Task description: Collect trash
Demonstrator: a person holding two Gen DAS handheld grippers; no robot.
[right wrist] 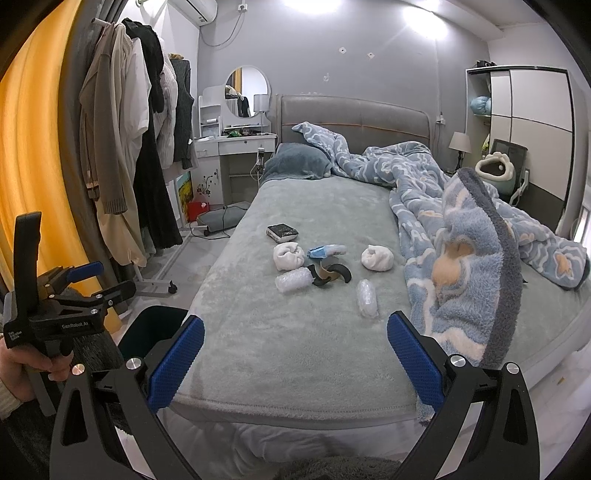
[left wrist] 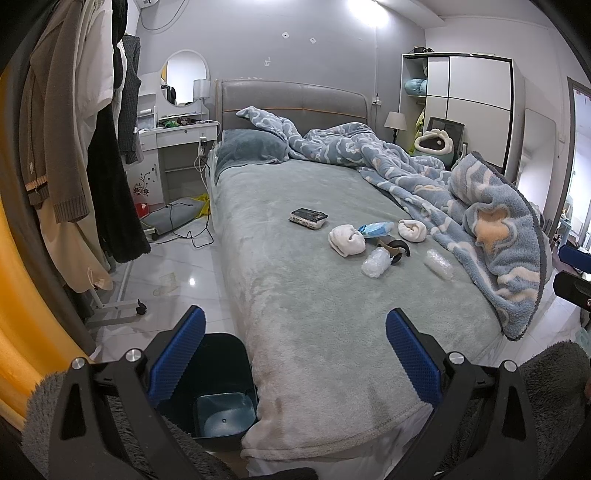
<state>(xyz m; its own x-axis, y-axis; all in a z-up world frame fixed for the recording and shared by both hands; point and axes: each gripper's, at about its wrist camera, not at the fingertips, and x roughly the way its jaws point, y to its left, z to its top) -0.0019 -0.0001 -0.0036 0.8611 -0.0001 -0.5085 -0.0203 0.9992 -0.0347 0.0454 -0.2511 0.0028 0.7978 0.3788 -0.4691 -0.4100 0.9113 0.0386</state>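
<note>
Both grippers are held released at the foot of the bed (left wrist: 314, 332): the left gripper (left wrist: 295, 354) and the right gripper (right wrist: 295, 354) are spread wide, nothing between the pads. The trash is located mid-bed: two bubble-wrap rolls (right wrist: 293, 280) (right wrist: 366, 297), a blue wrapper (right wrist: 327, 251) and a curled tape strip (right wrist: 328, 275), beside two white rolled socks (right wrist: 289, 256). A dark bin (left wrist: 218, 391) is positioned on the floor against the bed's left corner.

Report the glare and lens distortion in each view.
Left wrist view: ceiling light blows out to white, a glint shows on the floor tiles, the wardrobe bows. Right wrist view: flare streaks from the light, the orange curtain curves strongly.
</note>
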